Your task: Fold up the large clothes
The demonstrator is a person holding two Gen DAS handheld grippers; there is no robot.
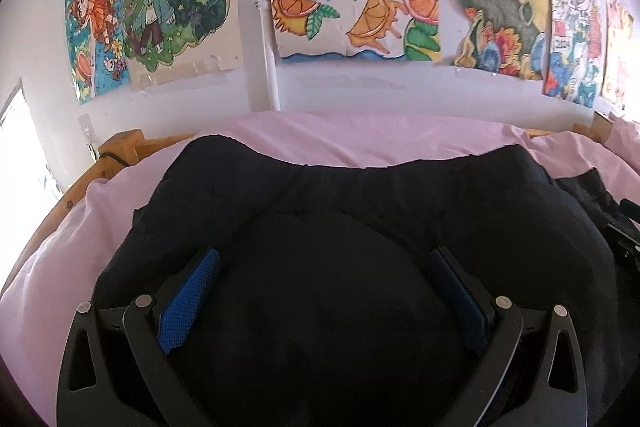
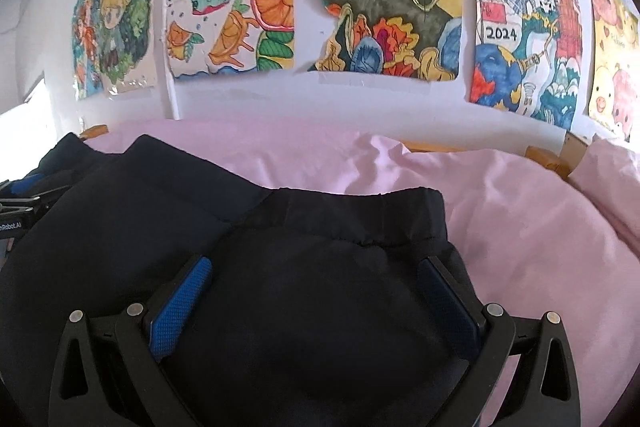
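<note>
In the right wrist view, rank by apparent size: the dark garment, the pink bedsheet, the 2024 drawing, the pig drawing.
1. dark garment, though nearness to the camera inflates it
2. pink bedsheet, partly covered by the garment
3. 2024 drawing
4. pig drawing, cut off by the fisheye edge, so unsure

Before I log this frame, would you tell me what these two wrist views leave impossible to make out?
- Dark garment: its near part is cut off by the bottom edge in both views, so its type is unclear.
- Left gripper and right gripper: open, but dark fabric hides whether the fingertips touch it.
- Bed frame: mostly hidden under the pink sheet.
</note>
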